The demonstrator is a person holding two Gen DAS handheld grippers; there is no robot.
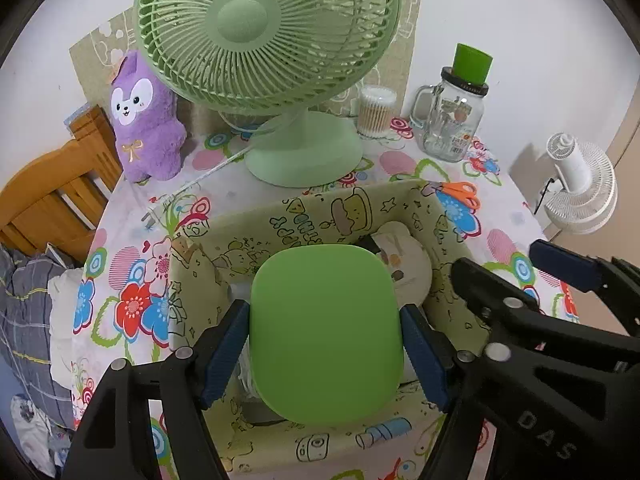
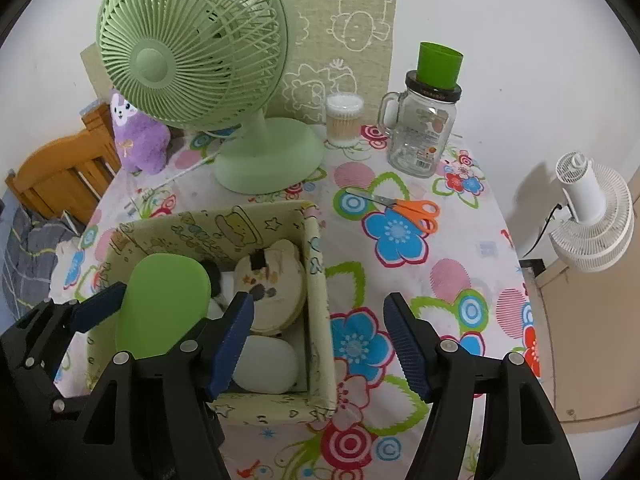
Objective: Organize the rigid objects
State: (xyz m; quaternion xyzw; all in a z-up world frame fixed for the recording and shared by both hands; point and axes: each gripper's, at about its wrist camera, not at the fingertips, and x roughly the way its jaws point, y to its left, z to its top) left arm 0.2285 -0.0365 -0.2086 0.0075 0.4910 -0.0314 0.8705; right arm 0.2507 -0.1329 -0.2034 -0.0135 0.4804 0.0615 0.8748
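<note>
My left gripper [image 1: 325,354] is shut on a flat green rounded-square object [image 1: 326,332] and holds it over the open patterned storage box [image 1: 332,204]. In the right wrist view the same green object [image 2: 164,304] stands tilted inside the box [image 2: 316,280] with the left gripper [image 2: 132,308] on it. A round beige bear-face item [image 2: 272,288] and a white rounded object [image 2: 266,364] lie in the box. My right gripper [image 2: 320,348] is open and empty, astride the box's right wall. Orange-handled scissors [image 2: 404,208] lie on the floral tablecloth right of the box.
A green desk fan [image 2: 192,48] stands behind the box with its cord on the cloth. A purple plush [image 1: 144,120], a cotton swab tub [image 2: 344,120] and a glass jar with a green cup on top [image 2: 424,128] stand at the back. A white fan [image 2: 592,220] is clipped at the right.
</note>
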